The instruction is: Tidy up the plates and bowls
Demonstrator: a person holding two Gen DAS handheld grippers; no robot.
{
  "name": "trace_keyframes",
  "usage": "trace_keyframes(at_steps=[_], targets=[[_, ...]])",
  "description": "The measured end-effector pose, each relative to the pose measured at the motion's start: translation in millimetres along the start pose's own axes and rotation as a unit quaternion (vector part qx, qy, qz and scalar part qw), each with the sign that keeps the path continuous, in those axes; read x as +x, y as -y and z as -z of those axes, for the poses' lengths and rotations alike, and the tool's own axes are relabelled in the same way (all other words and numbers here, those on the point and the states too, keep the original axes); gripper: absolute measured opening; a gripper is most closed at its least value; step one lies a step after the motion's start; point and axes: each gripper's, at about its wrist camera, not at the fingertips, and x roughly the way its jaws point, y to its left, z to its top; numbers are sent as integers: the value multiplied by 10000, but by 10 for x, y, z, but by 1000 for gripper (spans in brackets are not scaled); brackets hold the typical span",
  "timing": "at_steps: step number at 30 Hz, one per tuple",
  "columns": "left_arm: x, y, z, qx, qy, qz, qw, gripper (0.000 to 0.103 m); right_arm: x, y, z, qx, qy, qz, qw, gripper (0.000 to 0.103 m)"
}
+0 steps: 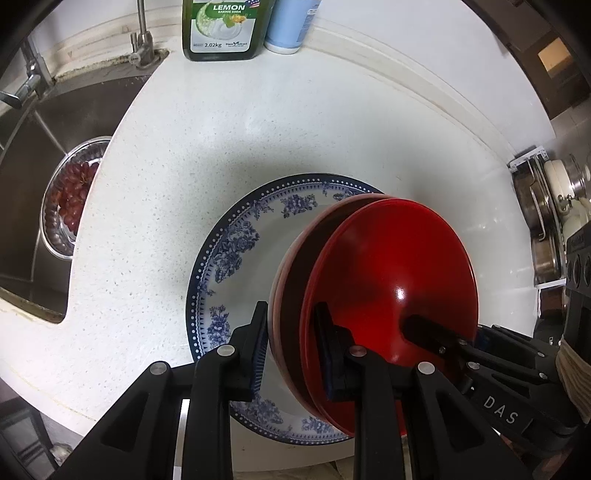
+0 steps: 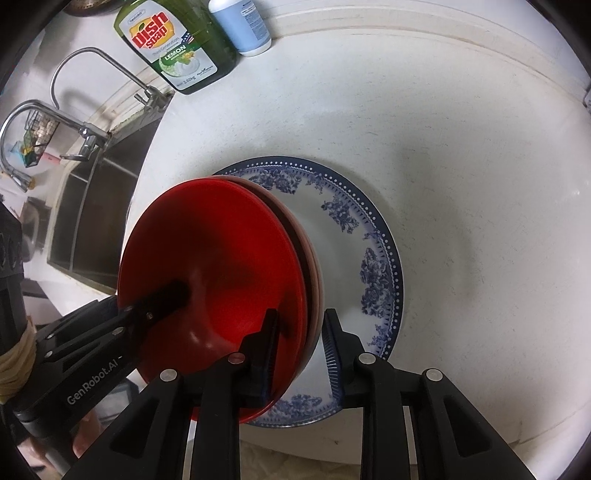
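The red bowl [image 1: 391,280] hangs just above the blue-and-white floral plate [image 1: 236,251], tipped so that its glossy inside faces the right side of the left wrist view and the left side of the right wrist view. It is gripped from two opposite sides. The left gripper [image 1: 291,332] has its jaws clamped on the bowl's rim, one finger against the pale pink outer wall and the other inside on the red. The right gripper [image 2: 301,336] straddles the opposite rim in the same way, with one finger on the red inside and the other on the outer side, though here a thin gap shows beside the outer pad (so whether it presses I cannot tell). Each camera also sees the other gripper's black finger reaching into the bowl's hollow.

The plate lies flat on the white speckled desk [image 1: 155,206], directly under the bowl, its dotted blue border showing on the side the bowl leaves uncovered. Beyond the plate, at the desk's back edge, stand a green dish soap bottle [image 2: 177,48] and, just beside it, a pale blue bottle [image 2: 240,26]. To the plate's left is the steel sink [image 1: 40,155] with its tap [image 2: 92,74], and in it a metal bowl of red grapes [image 1: 74,199].
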Motion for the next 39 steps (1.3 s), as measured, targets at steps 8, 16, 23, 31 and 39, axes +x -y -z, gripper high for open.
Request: trace_keyframes(at_steps=[8, 16, 23, 31, 39], targets=[[-50, -5, 9, 85, 260, -110, 9996, 43, -21, -20, 10, -68, 290, -49, 9995, 35], [-268, 17, 101, 275, 732, -469, 9958, 59, -227, -65, 46, -111, 888, 128, 9959, 52], [-648, 107, 342, 433, 1338, -616, 9881, 74, -456, -102, 227, -300, 1307, 215, 9907, 56], [-1054, 366, 880, 542, 2178, -791, 9713, 91, -928, -29, 701, -395, 2170, 307, 9749, 74], [-1268, 617, 1720, 692, 2887, -1022, 9494, 96, -1242, 146, 1430, -405, 2823, 481, 9573, 78]])
